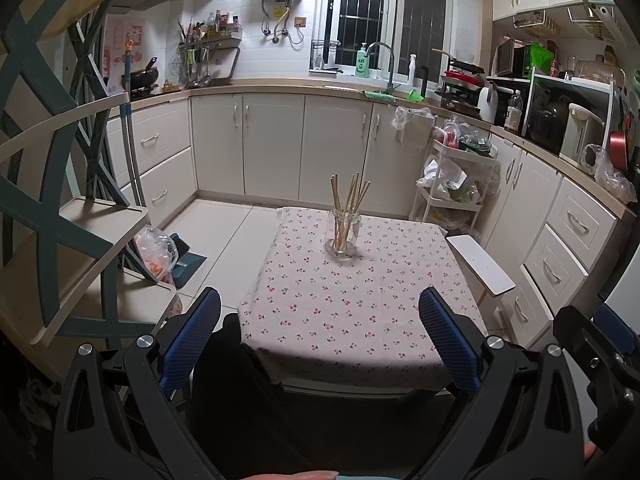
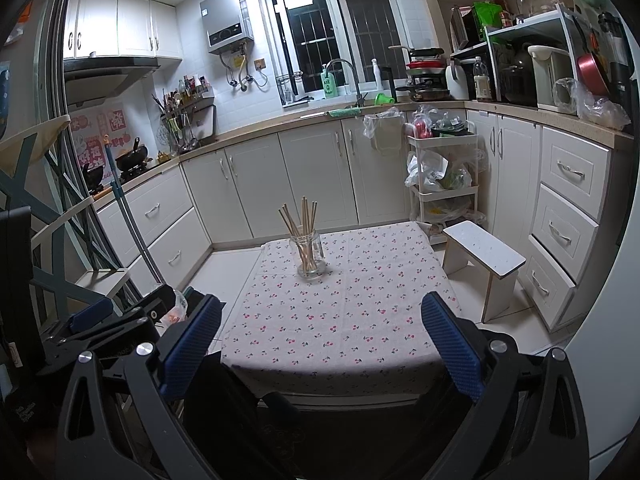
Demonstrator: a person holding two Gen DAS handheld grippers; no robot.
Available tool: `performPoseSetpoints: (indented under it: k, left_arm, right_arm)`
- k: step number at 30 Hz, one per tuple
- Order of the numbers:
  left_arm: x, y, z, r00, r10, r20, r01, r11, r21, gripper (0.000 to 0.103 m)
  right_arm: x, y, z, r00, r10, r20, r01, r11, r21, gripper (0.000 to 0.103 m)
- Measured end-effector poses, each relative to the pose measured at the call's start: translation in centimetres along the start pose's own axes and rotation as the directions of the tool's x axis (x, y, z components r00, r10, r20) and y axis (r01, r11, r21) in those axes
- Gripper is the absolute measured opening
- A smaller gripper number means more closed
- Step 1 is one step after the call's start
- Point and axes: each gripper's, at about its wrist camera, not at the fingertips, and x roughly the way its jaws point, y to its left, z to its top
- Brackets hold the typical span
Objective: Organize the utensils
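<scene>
A clear glass jar (image 1: 343, 236) (image 2: 309, 255) stands upright toward the far side of a small table with a cherry-print cloth (image 1: 352, 312) (image 2: 352, 312). Several wooden chopsticks (image 1: 349, 204) (image 2: 302, 220) stand in it, fanned out above the rim. My left gripper (image 1: 320, 312) hangs open above the table's near edge, well short of the jar, with nothing between its blue pads. My right gripper (image 2: 322, 316) is likewise open and empty, at about the same distance from the jar. Each gripper shows at the edge of the other's view.
A white step stool (image 2: 484, 256) stands right of the table. A white trolley (image 2: 442, 168) with bags is behind it. A blue-framed shelf unit (image 1: 68, 216) rises at the left, with a plastic bag (image 1: 158, 248) on the floor. Kitchen cabinets line the back and right.
</scene>
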Motion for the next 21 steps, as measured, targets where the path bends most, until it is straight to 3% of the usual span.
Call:
performPoseSetpoints:
  k: [7,14,21]
  left_arm:
    - [-0.4,-0.1,0.1,1.000,0.009,0.010,-0.010,1.000,0.019,0.095]
    - [-1.7,-0.3,0.0,0.996,0.041,0.074,-0.045,0.998,0.053,0.095]
    - [-1.2,0.0,0.2,0.999,-0.009,0.042,0.007,0.999,0.040,0.095]
  right_arm:
    - [-0.2,0.3,-0.2,1.000,0.001,0.006,-0.001,1.000,0.004,0.096]
    - [-0.4,0.5,0.0,1.000,0.001,0.010,-0.001,1.000,0.001,0.096]
    - [-0.5,0.7,0.1,1.000,-0.004,0.008,0.004,1.000,0.004,0.096]
